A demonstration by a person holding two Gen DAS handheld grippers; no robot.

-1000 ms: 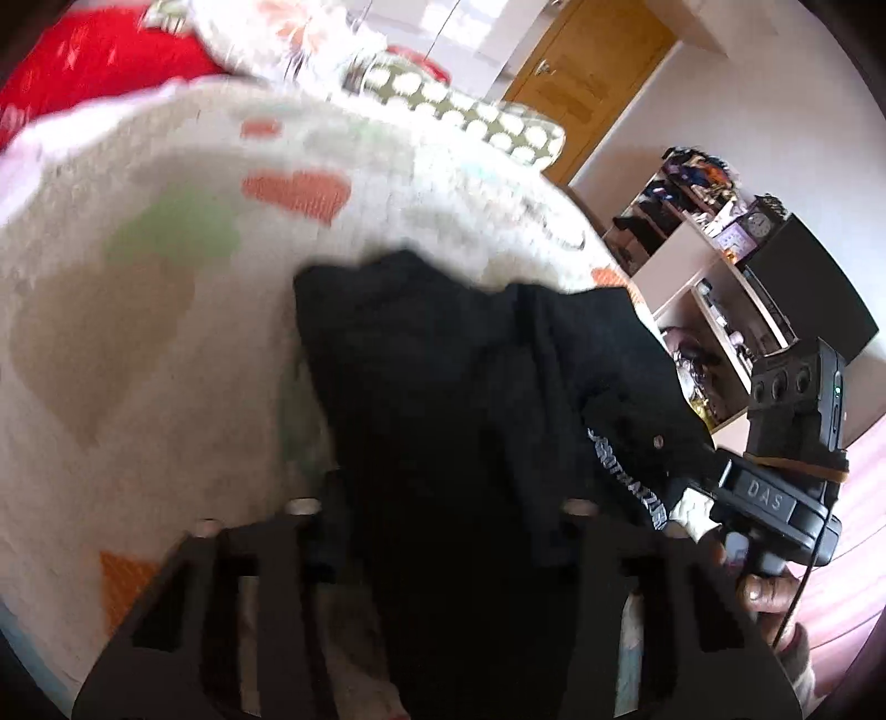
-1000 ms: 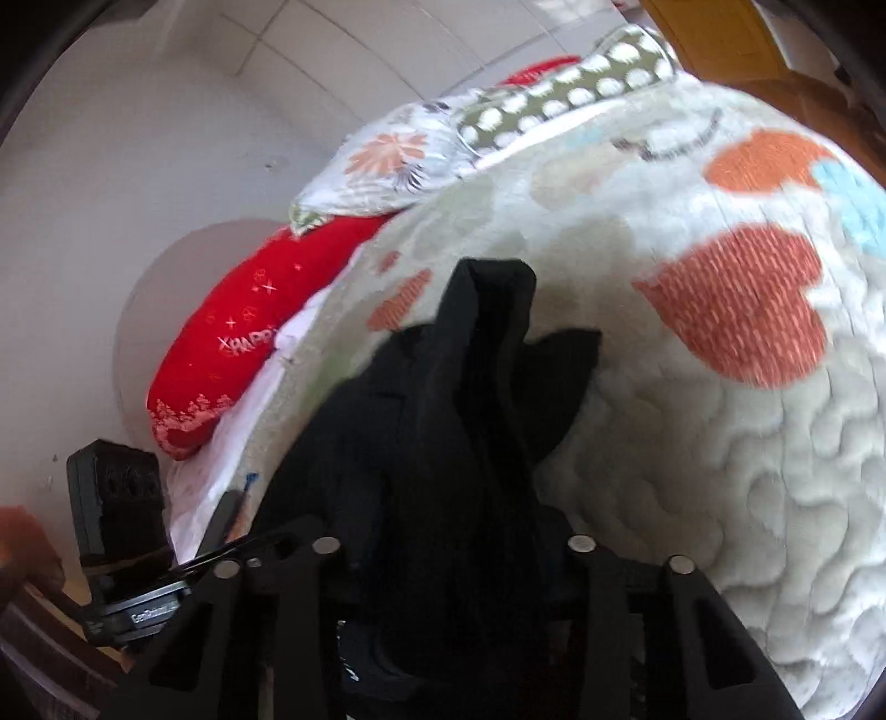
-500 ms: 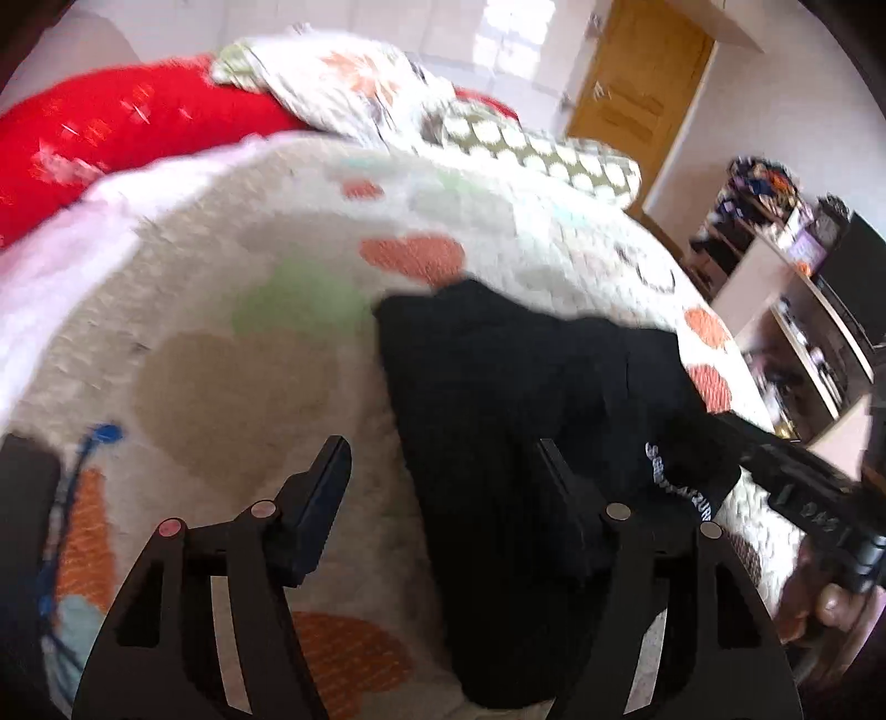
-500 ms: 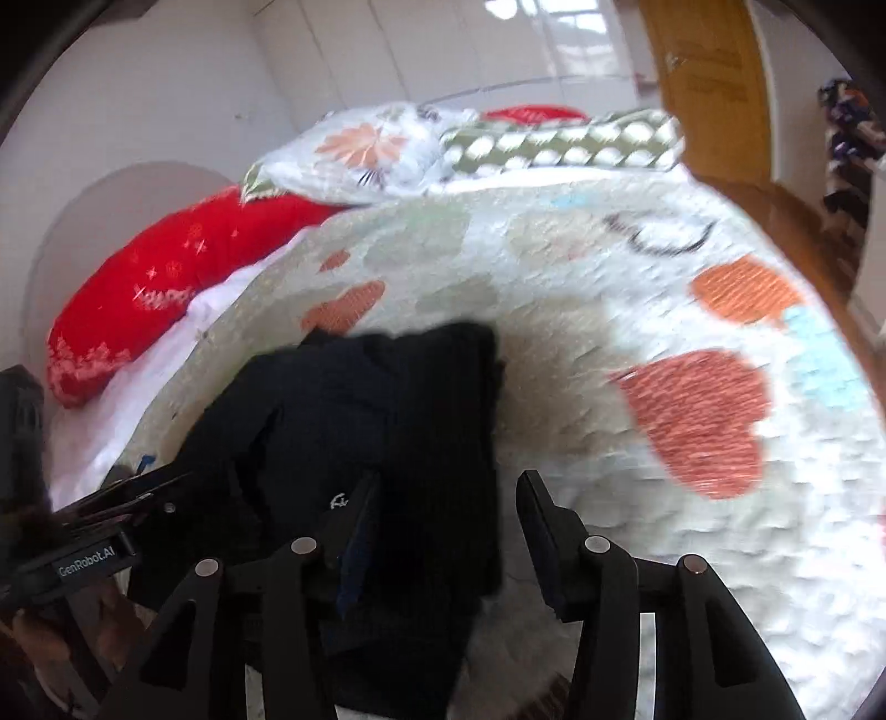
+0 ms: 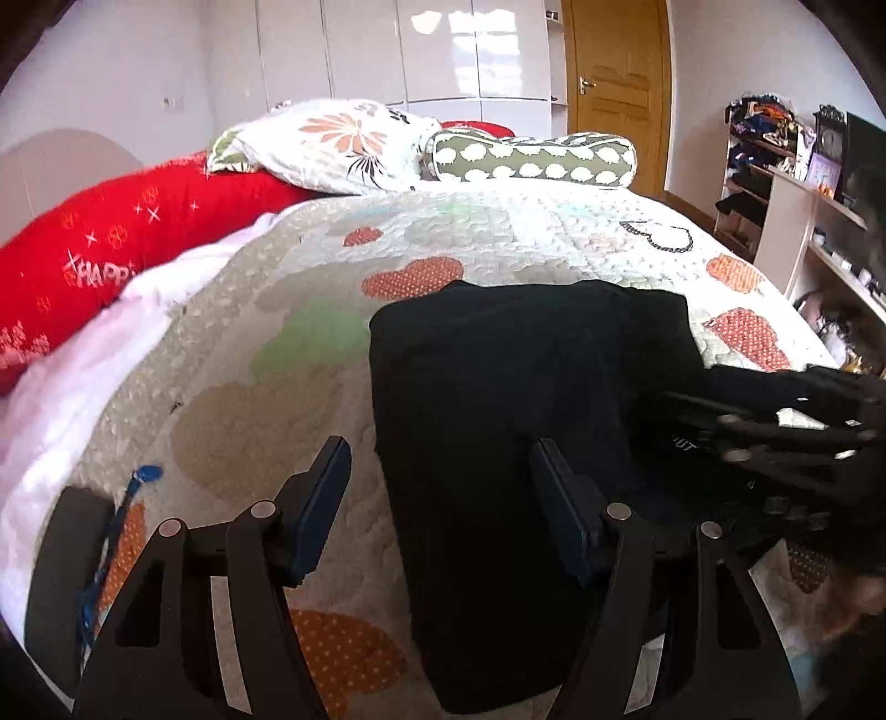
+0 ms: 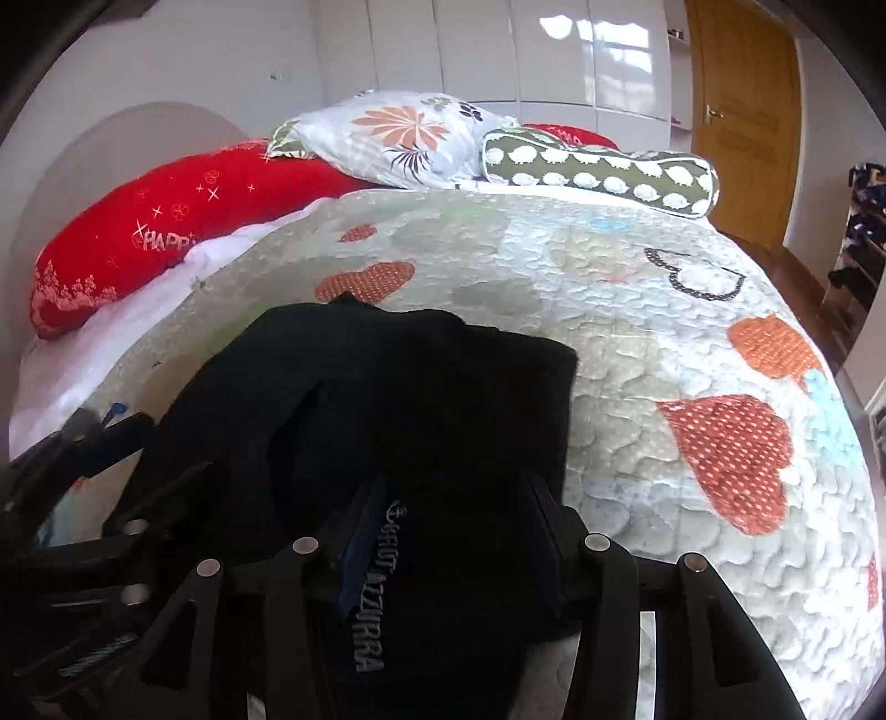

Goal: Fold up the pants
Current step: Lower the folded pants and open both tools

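Already folded into a compact black bundle on the quilt (image 5: 266, 310), the pants (image 5: 498, 387) lie flat, apparently almost done, while the left gripper (image 5: 443, 498) and right gripper (image 6: 454, 531) both hover spread wide, gripping nothing.

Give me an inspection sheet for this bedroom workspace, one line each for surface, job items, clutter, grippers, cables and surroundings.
Surface: quilted bedspread with heart patches, covering the bed.
Job's things: black pants lying folded into a compact block on the bedspread; a printed waistband shows in the right wrist view.
Clutter: red pillow, floral pillow and green sheep-print bolster at the head of the bed.
Grippers: left gripper open above the pants' edge, holding nothing; right gripper open with the waistband between its fingers.
Cables: a blue cord near the bed's left edge.
Surroundings: white wardrobe doors, wooden door, cluttered shelving.
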